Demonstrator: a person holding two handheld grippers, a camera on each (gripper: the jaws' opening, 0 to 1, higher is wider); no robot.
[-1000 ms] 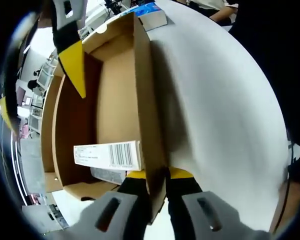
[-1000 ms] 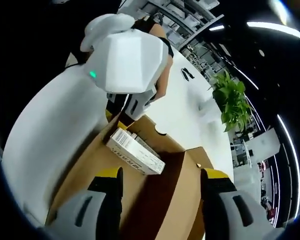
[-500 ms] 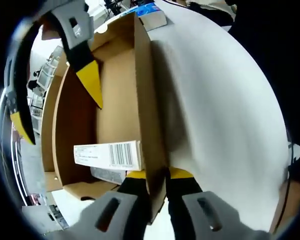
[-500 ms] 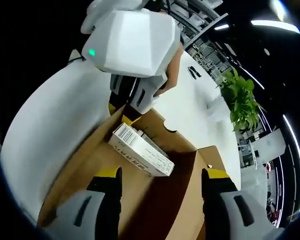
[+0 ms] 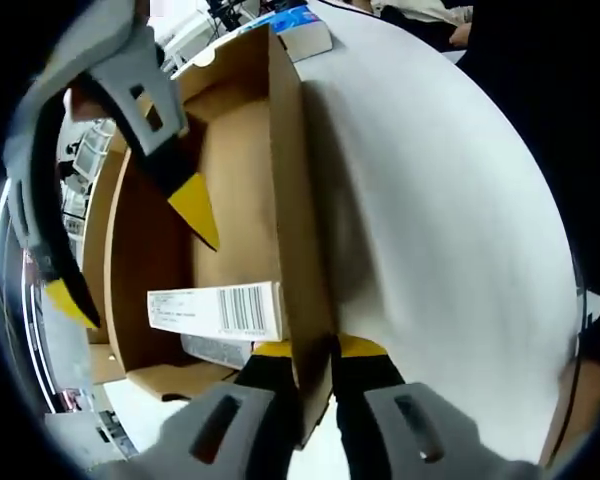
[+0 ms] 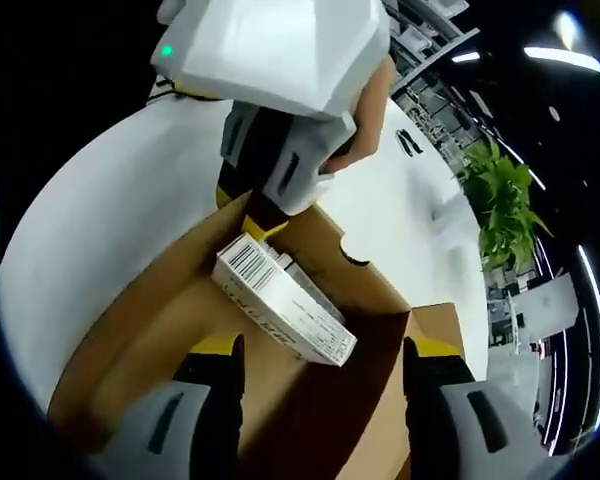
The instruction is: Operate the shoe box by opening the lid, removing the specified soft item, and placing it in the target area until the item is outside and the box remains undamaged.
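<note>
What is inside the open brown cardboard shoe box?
Inside the brown cardboard shoe box lies a white barcoded carton, with another flat pack beneath it, mostly covered. No soft item is visible.

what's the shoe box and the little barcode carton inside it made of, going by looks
Shoe box: plain brown cardboard, matte, with raw cut edges and a folded flap. Small carton: probably thin white paperboard, smooth, with a printed barcode and crisp folded corners.

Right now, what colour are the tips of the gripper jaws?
Yellow, clearest on the right gripper in the left gripper view.
</note>
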